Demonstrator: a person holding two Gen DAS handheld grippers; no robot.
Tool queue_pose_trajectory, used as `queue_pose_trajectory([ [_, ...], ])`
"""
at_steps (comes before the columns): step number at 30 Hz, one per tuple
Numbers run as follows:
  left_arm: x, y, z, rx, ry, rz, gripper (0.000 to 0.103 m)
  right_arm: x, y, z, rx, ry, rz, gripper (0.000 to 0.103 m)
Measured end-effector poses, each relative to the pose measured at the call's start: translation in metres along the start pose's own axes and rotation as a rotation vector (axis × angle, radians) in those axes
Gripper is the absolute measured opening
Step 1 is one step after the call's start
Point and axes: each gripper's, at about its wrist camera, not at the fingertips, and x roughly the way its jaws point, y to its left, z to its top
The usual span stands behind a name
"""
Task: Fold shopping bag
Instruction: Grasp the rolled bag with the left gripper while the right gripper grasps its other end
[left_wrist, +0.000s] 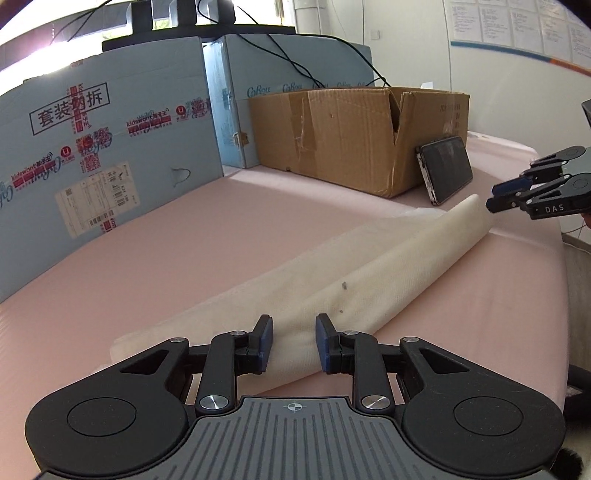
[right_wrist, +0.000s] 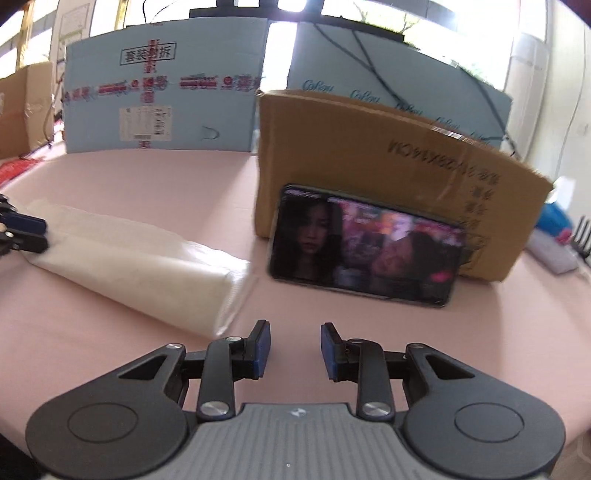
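- I see the folded shopping bag (left_wrist: 314, 273) lying on the table (left_wrist: 166, 243), running from my left gripper (left_wrist: 294, 341) towards my right gripper (left_wrist: 496, 197)
- Behind the bag stands a cardboard box (left_wrist: 351, 136), with a phone (left_wrist: 445, 168) leaning against its front
- Left of that box, upright board panels (left_wrist: 110, 147) wall the table's far edge

The left gripper (left_wrist: 294, 341) points down-forward, its fingers (left_wrist: 264, 343) closed against cloth pinched between them. The right gripper (right_wrist: 294, 349) tilts likewise, fingers (right_wrist: 261, 349) parted, holding nothing.
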Motion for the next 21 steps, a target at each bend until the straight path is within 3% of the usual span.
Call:
queue_pose_trajectory([
  [2, 0.0, 0.001, 0.0, -0.008, -0.001, -0.007, 0.025, -0.015, 0.005, -0.002, -0.049, -0.094, 0.004, 0.051],
  [4, 0.0, 0.002, -0.001, -0.012, -0.002, -0.011, 0.025, -0.025, 0.02, -0.002, -0.152, -0.174, 0.054, 0.054],
  [10, 0.0, 0.008, -0.001, -0.042, -0.004, -0.032, 0.025, -0.005, 0.09, -0.01, -0.584, -0.143, 0.136, 0.053],
  [16, 0.0, 0.013, -0.002, -0.071, -0.006, -0.054, 0.025, 0.001, 0.143, -0.023, -1.017, -0.222, 0.082, 0.037],
  [18, 0.0, 0.014, -0.002, -0.081, -0.006, -0.06, 0.025, 0.005, 0.159, -0.029, -1.179, -0.269, 0.053, 0.028],
  [21, 0.001, 0.017, -0.002, -0.098, -0.007, -0.071, 0.026, 0.015, 0.181, -0.04, -1.405, -0.349, -0.018, 0.024],
])
